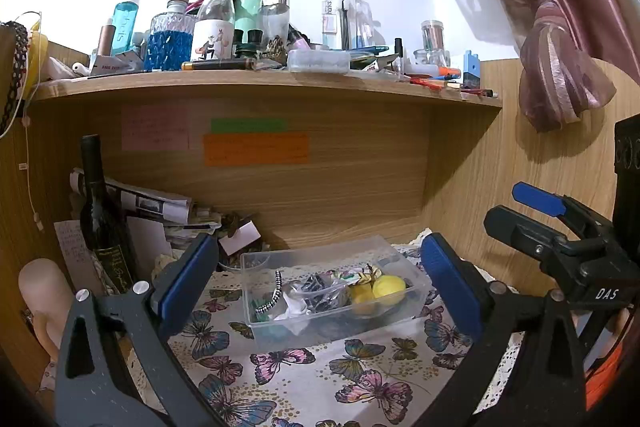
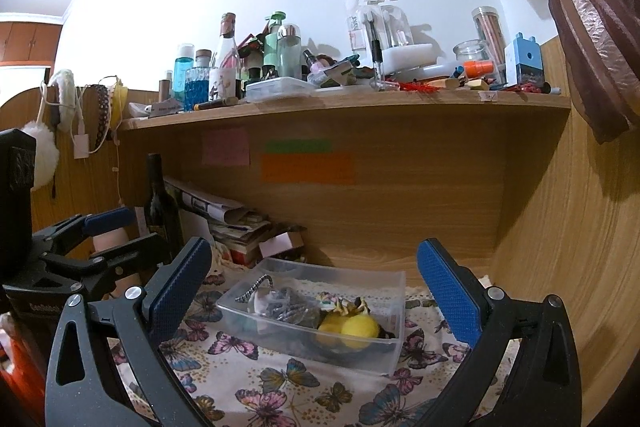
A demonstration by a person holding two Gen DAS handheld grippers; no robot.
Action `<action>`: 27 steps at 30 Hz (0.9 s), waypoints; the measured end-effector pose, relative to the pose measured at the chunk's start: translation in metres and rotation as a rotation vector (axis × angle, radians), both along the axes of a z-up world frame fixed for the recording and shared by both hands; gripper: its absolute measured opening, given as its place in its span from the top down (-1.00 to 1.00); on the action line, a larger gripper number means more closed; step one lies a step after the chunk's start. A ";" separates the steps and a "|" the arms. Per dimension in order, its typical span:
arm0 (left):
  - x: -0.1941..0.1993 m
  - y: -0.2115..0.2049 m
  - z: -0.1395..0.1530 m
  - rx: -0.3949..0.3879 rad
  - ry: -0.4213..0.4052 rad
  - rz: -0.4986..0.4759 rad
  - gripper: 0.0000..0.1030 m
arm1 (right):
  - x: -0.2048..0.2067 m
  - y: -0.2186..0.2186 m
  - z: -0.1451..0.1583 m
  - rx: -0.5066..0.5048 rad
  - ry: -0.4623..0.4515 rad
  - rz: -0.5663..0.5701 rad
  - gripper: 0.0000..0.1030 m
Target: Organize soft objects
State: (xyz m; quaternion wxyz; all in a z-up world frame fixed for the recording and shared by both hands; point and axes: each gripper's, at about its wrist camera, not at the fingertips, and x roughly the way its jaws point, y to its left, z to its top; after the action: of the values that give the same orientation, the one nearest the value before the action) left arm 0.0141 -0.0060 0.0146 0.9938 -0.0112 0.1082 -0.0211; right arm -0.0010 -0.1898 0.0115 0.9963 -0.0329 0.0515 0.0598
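A clear plastic box (image 1: 264, 263) stands on a butterfly-print cloth (image 1: 288, 379) under a wooden shelf. In it lie yellow pom-poms (image 1: 386, 287), a black-and-white beaded band (image 1: 274, 293), scrunchies and other small soft items. It also shows in the right wrist view (image 2: 394, 283), with the pom-poms (image 2: 354, 331) at its front right. My left gripper (image 1: 320, 287) is open and empty, its blue pads either side of the box, short of it. My right gripper (image 2: 316, 291) is open and empty, held likewise; it also shows at the right of the left wrist view (image 1: 536, 211).
A dark wine bottle (image 1: 100, 219) and stacked papers (image 1: 160, 207) stand at the back left. The shelf (image 1: 260, 85) above is crowded with bottles and jars. A pink curtain (image 1: 560, 27) hangs at right. Headbands and a white puff (image 2: 44, 147) hang at left.
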 end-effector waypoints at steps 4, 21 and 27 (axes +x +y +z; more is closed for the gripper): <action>0.000 0.001 0.000 -0.003 0.000 0.003 -0.99 | 0.001 0.000 -0.001 -0.002 0.004 0.004 -1.00; 0.002 0.002 -0.002 -0.016 0.005 -0.002 -0.99 | 0.001 -0.001 -0.001 0.001 0.004 0.005 -1.00; 0.005 0.001 -0.003 -0.010 0.015 -0.018 -0.99 | 0.002 -0.003 -0.002 0.001 0.006 0.007 -1.00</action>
State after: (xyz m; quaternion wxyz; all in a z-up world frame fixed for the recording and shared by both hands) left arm 0.0192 -0.0053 0.0114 0.9927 -0.0152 0.1157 -0.0306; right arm 0.0006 -0.1923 0.0098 0.9960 -0.0323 0.0544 0.0636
